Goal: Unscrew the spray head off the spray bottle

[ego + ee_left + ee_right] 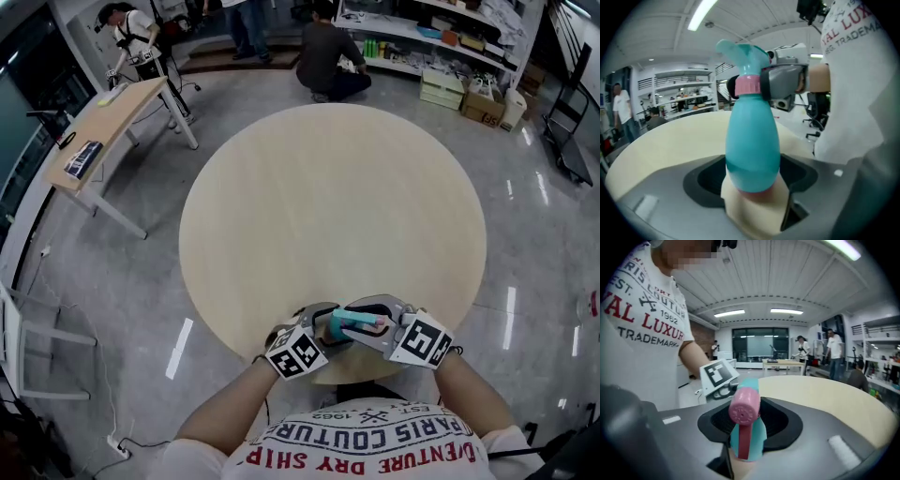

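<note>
Spray bottle (752,140): teal, fat belly, pink ring.
Spray head (746,425): teal, pink tip.
Left gripper (754,201): squeezes bottle's bottom.
Right gripper (740,460): squeezes spray head.

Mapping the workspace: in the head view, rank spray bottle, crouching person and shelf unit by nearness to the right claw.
1. Spray bottle, in the right claw, at the table edge.
2. Crouching person, beyond the table.
3. Shelf unit, behind that person.

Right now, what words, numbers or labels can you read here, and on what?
"AL LUXUR": T-shirt, ends cut off.
"TRADEMARK": same T-shirt, just below.
"PARIS COUTURE": same T-shirt, upside down in the head view.
Spray bottle: no print seen.
Boxes by the shelves: too small to read.
</note>
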Motion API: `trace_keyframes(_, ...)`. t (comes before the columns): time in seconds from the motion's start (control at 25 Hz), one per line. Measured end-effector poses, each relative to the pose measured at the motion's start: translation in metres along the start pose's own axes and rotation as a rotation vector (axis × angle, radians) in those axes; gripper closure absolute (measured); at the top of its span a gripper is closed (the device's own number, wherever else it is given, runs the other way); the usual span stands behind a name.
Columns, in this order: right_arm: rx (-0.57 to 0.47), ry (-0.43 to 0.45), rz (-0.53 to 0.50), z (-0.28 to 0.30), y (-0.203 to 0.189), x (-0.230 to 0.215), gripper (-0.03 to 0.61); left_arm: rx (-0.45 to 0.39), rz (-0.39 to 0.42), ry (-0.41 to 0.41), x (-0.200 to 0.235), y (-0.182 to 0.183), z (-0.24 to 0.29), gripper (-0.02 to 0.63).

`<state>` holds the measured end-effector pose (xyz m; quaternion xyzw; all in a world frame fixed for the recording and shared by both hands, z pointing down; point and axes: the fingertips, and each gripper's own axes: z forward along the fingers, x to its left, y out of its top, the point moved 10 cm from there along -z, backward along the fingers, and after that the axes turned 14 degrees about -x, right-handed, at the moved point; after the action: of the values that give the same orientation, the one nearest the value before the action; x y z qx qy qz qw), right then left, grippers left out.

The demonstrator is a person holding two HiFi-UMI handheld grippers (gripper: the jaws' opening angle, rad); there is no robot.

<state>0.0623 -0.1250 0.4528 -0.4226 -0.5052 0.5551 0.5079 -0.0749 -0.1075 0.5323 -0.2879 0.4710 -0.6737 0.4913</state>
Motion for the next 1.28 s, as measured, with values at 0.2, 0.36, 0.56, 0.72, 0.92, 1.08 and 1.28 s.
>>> trace_keyframes(0.2, 0.047, 0.217, -0.049, 0.011, 0.004, -0.004, 0.439, 0.018, 0.077, -0.257, 0.012, -0.002, -0.006, 0.261)
trace_keyframes(0.36, 0.027, 0.193, 0.002, 0.011, 0.003, -0.006, 0.437, 0.003, 0.041, -0.246, 0.010, -0.003, -0.007, 0.261)
trace_keyframes(0.56, -0.058, -0.019, 0.080, -0.002, 0.005, -0.010, 0.353, -0.050, -0.050, -0.079, 0.008, -0.004, -0.010, 0.261)
trace_keyframes(0.72, -0.134, -0.250, 0.142, -0.026, 0.005, -0.006, 0.345, -0.054, -0.154, 0.184, 0.005, -0.008, -0.010, 0.261)
trace_keyframes(0.92, -0.173, -0.394, 0.203, -0.030, 0.003, 0.014, 0.382, -0.041, -0.266, 0.395, 0.000, -0.004, -0.003, 0.261)
trace_keyframes(1.08, -0.112, -0.392, 0.184, -0.012, -0.004, 0.021, 0.383, -0.027, -0.242, 0.431, -0.011, 0.001, 0.003, 0.261)
trace_keyframes(1.28, -0.069, -0.415, 0.127, 0.002, -0.002, 0.017, 0.443, -0.029, -0.217, 0.437, -0.016, 0.004, 0.006, 0.261)
